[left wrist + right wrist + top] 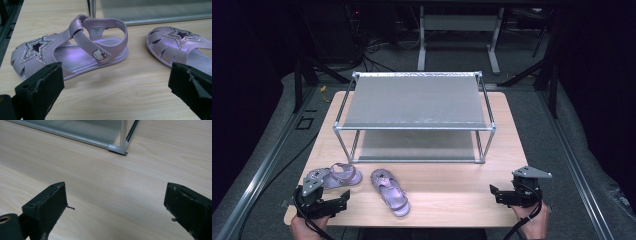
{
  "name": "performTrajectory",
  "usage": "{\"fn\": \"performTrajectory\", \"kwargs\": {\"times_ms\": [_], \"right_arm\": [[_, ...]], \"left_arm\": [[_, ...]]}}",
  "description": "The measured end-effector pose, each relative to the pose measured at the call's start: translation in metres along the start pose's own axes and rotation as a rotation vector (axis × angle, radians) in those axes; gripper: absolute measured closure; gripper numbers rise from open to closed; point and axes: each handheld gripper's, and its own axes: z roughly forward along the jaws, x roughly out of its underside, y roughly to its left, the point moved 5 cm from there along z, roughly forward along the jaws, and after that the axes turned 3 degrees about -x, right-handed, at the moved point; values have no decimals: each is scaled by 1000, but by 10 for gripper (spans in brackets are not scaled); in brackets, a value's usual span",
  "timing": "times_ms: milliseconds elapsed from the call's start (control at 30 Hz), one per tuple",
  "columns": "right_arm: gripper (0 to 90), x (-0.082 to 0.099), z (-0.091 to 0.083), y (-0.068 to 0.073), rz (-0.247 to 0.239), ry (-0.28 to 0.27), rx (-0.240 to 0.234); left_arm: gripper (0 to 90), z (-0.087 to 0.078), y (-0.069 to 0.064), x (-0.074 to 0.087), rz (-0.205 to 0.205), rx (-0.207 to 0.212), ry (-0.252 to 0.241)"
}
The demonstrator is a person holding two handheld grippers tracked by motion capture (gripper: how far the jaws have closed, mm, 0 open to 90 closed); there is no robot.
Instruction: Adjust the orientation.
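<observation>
lilac sandal [72,47]: light, soft straps, stiffish sole; best pinched at heel strap or sole edge. left gripper [115,82], right gripper [116,202]: spread wide, empty.

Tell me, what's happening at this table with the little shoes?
A person sits at a wooden table holding a two-jaw gripper in each hand. Two small purple sandals lie near the front edge: one right by the left gripper, the other a bit further toward the middle. Behind them stands a two-shelf metal rack, with nothing on it. Both the left and the right gripper have open jaws and hold nothing.
</observation>
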Motion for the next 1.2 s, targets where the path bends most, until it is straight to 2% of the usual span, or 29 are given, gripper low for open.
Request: {"fn": "performTrajectory", "kwargs": {"times_ms": [233,267,367,567,700,833,967,1000,1100,1200], "right_arm": [[42,-1,0,2,0,0,-6],[43,-2,1,2,0,4,6],[43,-2,2,4,-3,4,-18],[43,-3,3,4,2,3,-24],[44,-3,4,4,0,14,-31],[44,-3,7,5,3,14,-28],[45,-3,8,7,-2,20,-36],[45,-3,9,7,0,17,-40],[46,-3,9,7,-4,22,-43],[47,-3,8,8,-2,22,-41]], "left_arm": [[1,-2,3,-3,-2,-8,-3],[1,-3,3,-4,-3,-8,-2],[1,-4,5,-7,0,-17,-3],[1,-5,4,-15,9,-27,-4],[1,-3,6,-20,0,-32,-8],[6,3,12,-29,-14,-45,-3],[40,11,20,-38,-19,-67,2],[71,17,26,-43,-33,-66,11],[112,23,30,-48,-41,-60,15],[186,32,34,-52,-34,-57,41]]}}
